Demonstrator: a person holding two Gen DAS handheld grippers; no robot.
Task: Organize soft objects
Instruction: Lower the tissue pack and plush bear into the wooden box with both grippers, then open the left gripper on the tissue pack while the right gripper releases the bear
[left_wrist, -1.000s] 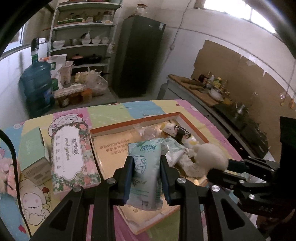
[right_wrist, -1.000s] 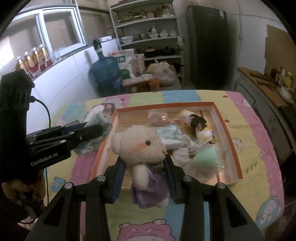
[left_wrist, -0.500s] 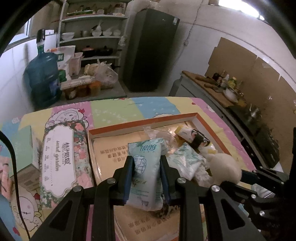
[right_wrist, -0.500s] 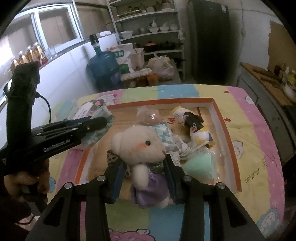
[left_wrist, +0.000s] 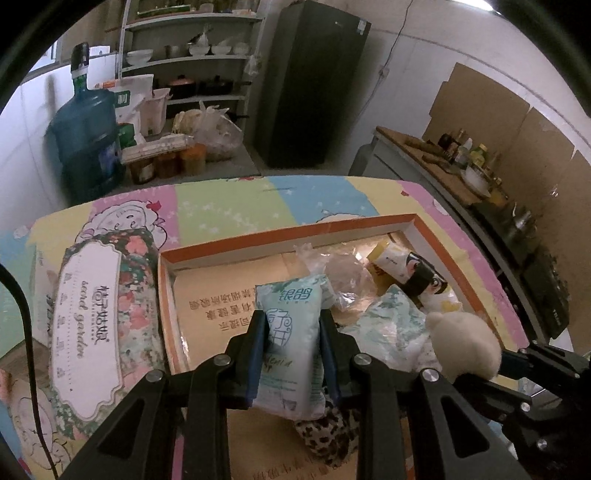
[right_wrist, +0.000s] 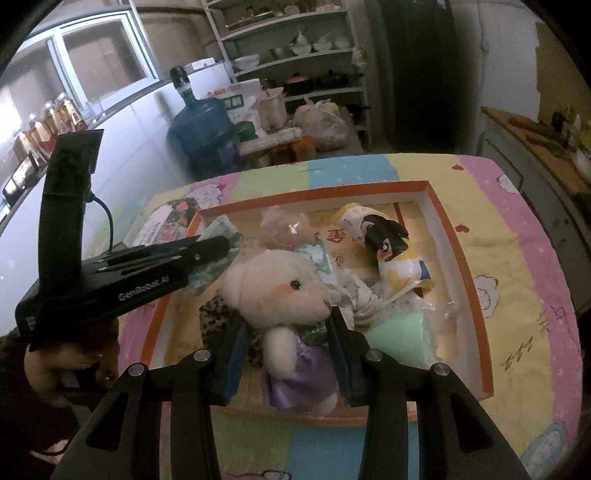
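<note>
Tissue pack (left_wrist: 291, 339) — left wrist view: clamped in left gripper (left_wrist: 291, 350) jaws, above orange-rimmed box (left_wrist: 280, 234). Right wrist view: plush bear (right_wrist: 284, 306) — squeezed between right gripper (right_wrist: 288, 354) jaws, over the box's near edge.

Both hands have come forward and down over the orange-rimmed box (left_wrist: 288, 232). The left gripper (left_wrist: 291, 334) with its pale tissue pack (left_wrist: 291, 343) was above the box's near edge a second ago; now it's well inside, right above a leopard-print thing (left_wrist: 328, 435) on the box floor. The right gripper (right_wrist: 288, 347) carried the teddy bear (right_wrist: 280, 295) from in front of the box to over its near wall, closer to the left gripper.
</note>
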